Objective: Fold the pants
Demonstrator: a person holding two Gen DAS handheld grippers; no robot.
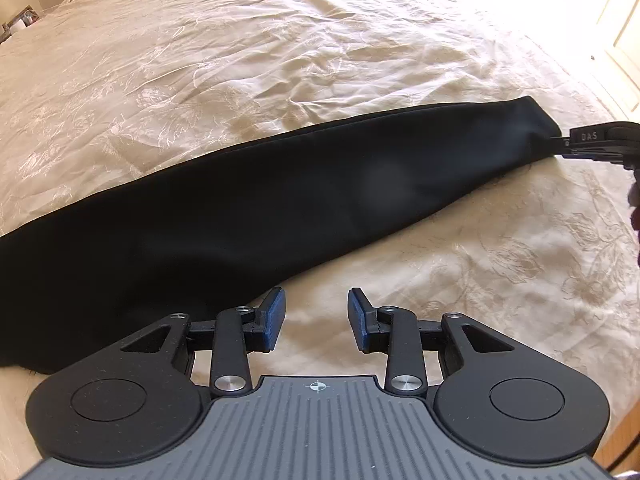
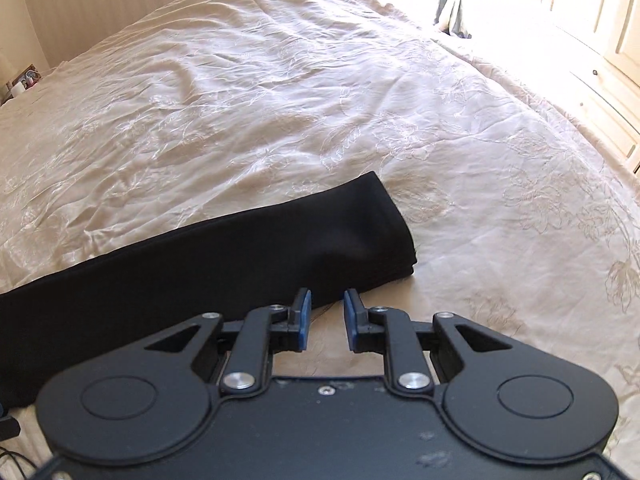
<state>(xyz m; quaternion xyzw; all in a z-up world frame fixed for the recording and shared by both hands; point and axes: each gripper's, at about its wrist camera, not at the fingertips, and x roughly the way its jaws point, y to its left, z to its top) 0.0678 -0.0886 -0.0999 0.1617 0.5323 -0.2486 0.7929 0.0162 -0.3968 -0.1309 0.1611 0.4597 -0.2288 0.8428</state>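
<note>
Where the left wrist looks down, the left claw (image 1: 316, 312) hangs released over the bed (image 1: 280, 60), black pants (image 1: 280, 196) lying leg-on-leg in a long strip. From the right wrist, the right claw (image 2: 325, 316) gapes empty beside the hem end (image 2: 360, 232); crosswise folds seemingly remain.

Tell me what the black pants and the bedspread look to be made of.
Black pants: seemingly a matte woven or knit fabric, no sheen, soft layered edges. Bedspread: probably a satiny cream cloth with stitched floral outlines, glossy along its creases.
</note>
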